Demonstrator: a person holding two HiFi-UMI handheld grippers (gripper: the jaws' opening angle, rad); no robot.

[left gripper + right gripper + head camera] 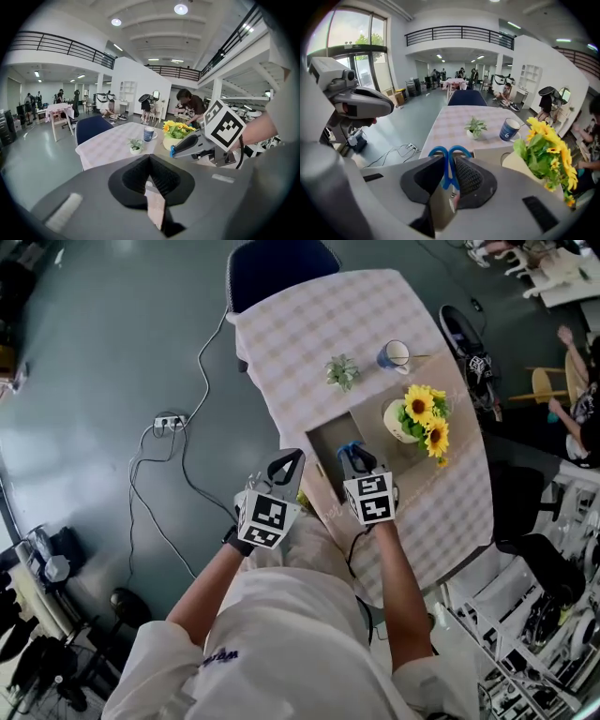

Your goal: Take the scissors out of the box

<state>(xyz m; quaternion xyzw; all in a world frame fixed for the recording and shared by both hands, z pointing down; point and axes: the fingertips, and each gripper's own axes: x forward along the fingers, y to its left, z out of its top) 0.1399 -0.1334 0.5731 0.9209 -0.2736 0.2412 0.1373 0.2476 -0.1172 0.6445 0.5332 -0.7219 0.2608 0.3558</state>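
A desk (309, 324) covered with a checked cloth is seen from above, with a dark blue chair (277, 268) pushed in at its far end. An open cardboard box (328, 435) is set on the cloth, and a pot of sunflowers (417, 418) is placed just beside it. The right hand-held gripper (352, 456) is held over the near end of the box. Its jaws are clamped on the scissors (450, 158), whose blue handle loops stick out past the pads. The left hand-held gripper (289, 463) is held beside the box, off the desk's edge. Its jaws are pressed together with nothing between them. A blue mug (395, 356) and a small potted plant (342, 371) are set beyond the box.
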